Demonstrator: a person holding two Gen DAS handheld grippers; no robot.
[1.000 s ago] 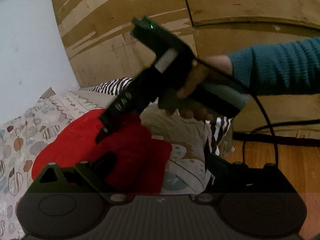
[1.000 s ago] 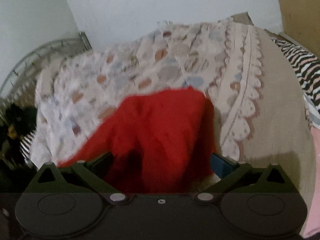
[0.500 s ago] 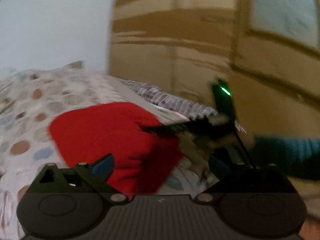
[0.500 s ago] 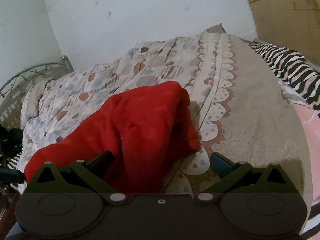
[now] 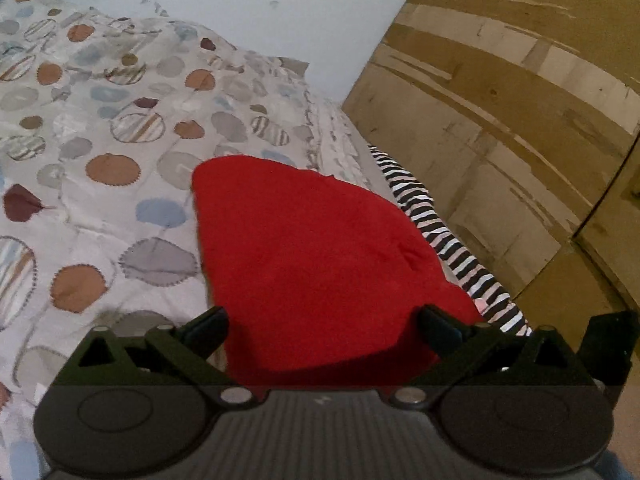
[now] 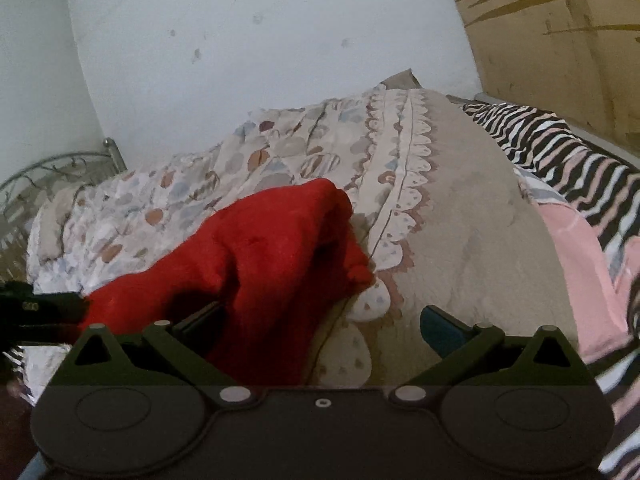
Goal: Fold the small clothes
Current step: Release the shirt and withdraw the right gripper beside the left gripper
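A small red garment (image 5: 316, 264) lies on the patterned quilt (image 5: 100, 152). In the left wrist view it spreads flat, its near edge between the open fingers of my left gripper (image 5: 324, 324). In the right wrist view the red garment (image 6: 256, 264) is bunched with a raised fold at its far end. My right gripper (image 6: 320, 320) is open; its left finger is under or behind the cloth, its right finger over bare quilt (image 6: 460, 240). Neither gripper is closed on the cloth.
A zebra-striped cloth (image 5: 444, 240) lies at the bed's right edge, with a pink cloth (image 6: 576, 256) beside it. A brown wooden wardrobe (image 5: 520, 120) stands to the right. A white wall (image 6: 240, 40) is behind the bed, and a metal bed frame (image 6: 48, 168) at far left.
The left gripper swung left and down toward the garment, and the right gripper and hand left its view. The right gripper pulled back and to the right; the garment now lies lower-left in its view.
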